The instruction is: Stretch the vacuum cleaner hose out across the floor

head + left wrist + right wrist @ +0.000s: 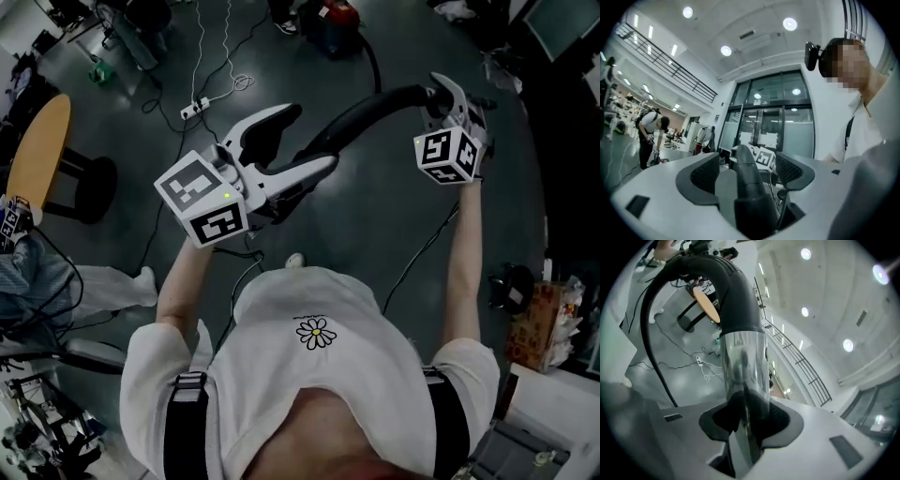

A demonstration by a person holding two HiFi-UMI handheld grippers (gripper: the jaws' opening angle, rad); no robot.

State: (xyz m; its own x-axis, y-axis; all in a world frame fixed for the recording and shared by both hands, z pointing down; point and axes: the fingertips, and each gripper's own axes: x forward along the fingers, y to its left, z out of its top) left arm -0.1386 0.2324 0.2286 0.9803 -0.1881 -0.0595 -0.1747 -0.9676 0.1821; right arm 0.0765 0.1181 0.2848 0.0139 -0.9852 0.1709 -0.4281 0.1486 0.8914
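Note:
The vacuum's black curved handle (361, 117) is lifted in front of me, and its black hose (373, 64) runs back to the red and black vacuum cleaner (333, 21) on the floor. My right gripper (439, 98) is shut on the shiny metal tube (743, 364) just below the black bend (729, 284). My left gripper (305, 141) stands wide open around the handle's other end (749, 187). Its pads (705, 176) are clear of the handle on both sides.
A round wooden stool (37, 150) stands at the left. A power strip with white cables (195, 109) lies on the grey floor ahead. A thin black cable (422, 248) trails past my right arm. Boxes (544, 323) sit at the right. A person (649, 131) bends over far off.

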